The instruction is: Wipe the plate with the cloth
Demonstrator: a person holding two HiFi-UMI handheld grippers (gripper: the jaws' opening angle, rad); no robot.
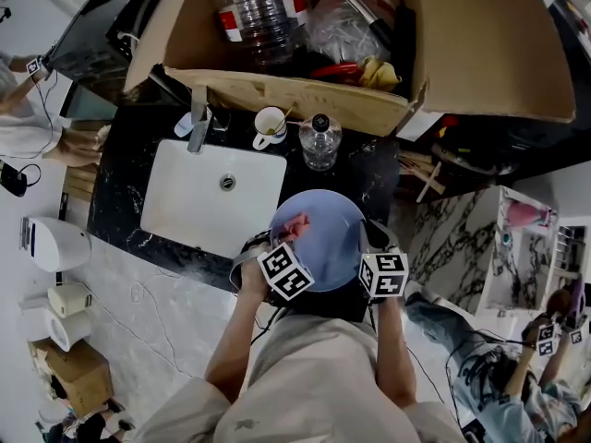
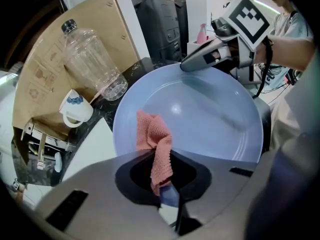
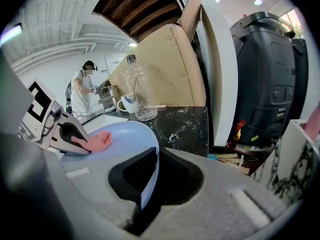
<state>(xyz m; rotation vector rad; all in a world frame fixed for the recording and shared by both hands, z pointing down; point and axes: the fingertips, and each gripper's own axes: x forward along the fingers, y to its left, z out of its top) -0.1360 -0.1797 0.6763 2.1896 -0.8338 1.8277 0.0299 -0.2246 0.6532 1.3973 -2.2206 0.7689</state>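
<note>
Left gripper (image 2: pixel 169 191) fingers (image 3: pixel 67 134) pinch cloth (image 2: pixel 152 139) on plate (image 2: pixel 210 119).

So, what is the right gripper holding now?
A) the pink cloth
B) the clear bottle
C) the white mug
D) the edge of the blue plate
D: in the right gripper view, the jaws of the right gripper are shut on the edge of the plate; the cloth is in the left gripper.

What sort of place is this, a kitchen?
Probably a makeshift kitchen corner in a workshop: a white sink in a dark marble counter, a mug, and an open cardboard box of clutter.
</note>
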